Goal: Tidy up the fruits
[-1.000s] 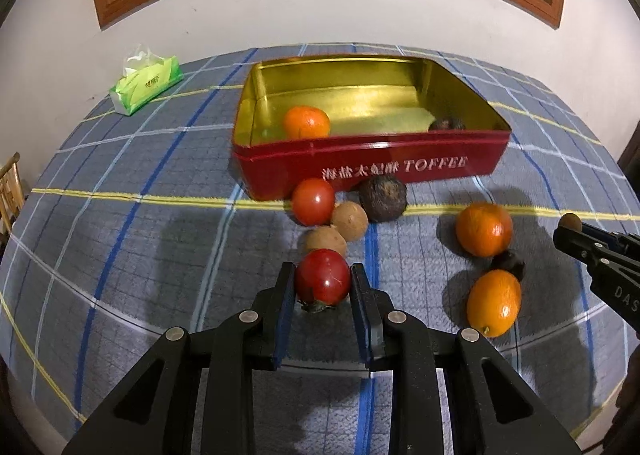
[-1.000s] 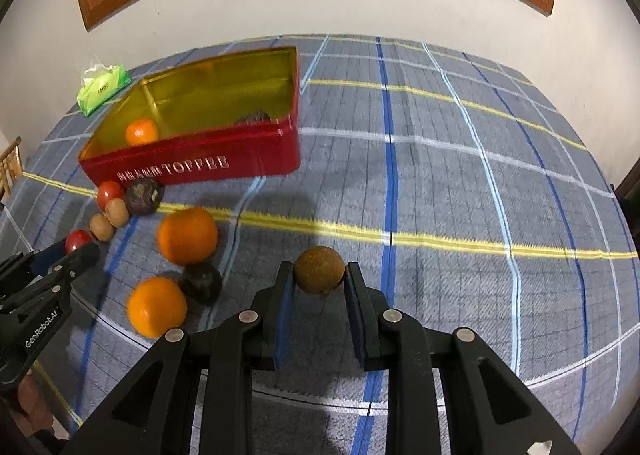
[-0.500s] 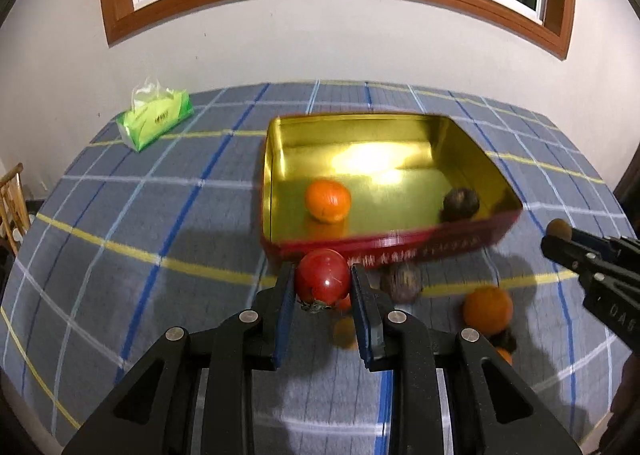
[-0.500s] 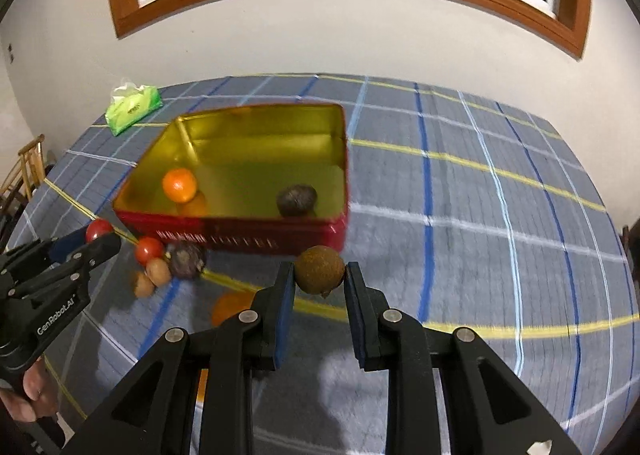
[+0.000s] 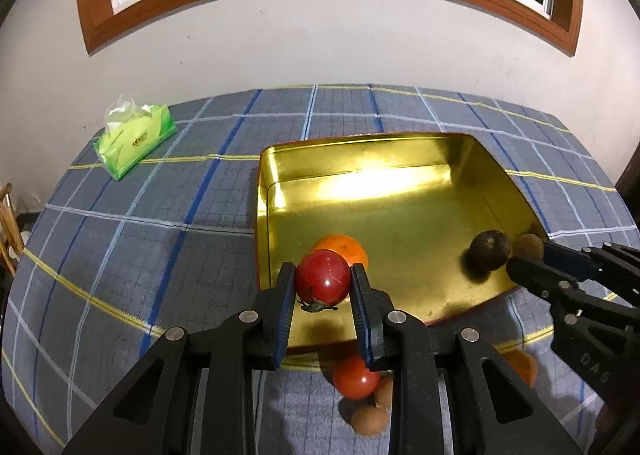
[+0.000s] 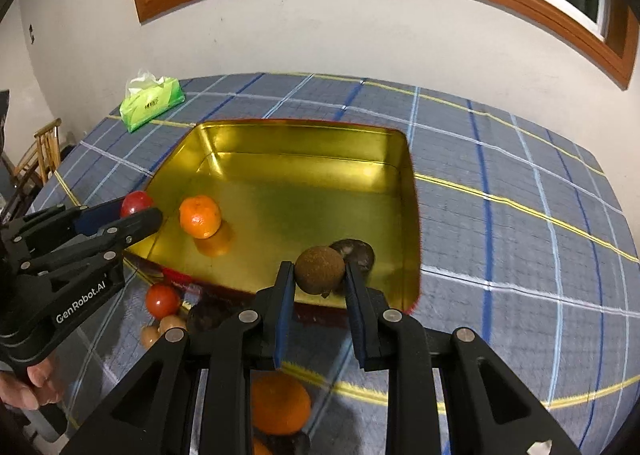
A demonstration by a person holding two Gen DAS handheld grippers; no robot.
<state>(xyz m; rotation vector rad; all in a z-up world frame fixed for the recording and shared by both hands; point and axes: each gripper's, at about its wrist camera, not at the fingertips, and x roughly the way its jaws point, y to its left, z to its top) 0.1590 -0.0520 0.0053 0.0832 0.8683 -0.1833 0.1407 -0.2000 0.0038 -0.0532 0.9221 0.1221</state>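
My left gripper [image 5: 322, 283] is shut on a red tomato [image 5: 322, 275] and holds it above the near left part of the gold-lined red tin [image 5: 360, 143]. My right gripper [image 6: 319, 273] is shut on a brown round fruit [image 6: 319, 270] above the tin's near right corner [image 6: 412, 215]. In the tin lie an orange [image 6: 200, 216] and a dark round fruit [image 6: 358, 251]. The right gripper shows at the right in the left wrist view [image 5: 528, 255]. The left gripper shows at the left in the right wrist view [image 6: 138, 211].
Loose on the plaid cloth in front of the tin lie a second tomato [image 6: 162, 299], two small tan fruits [image 6: 160, 329], a dark fruit [image 6: 206, 315] and an orange [image 6: 280, 407]. A green tissue pack [image 5: 134, 141] stands at the far left. A wall is behind the table.
Both grippers have lifted and moved forward with their fruits, from above the cloth in front of the tin to over its near edge.
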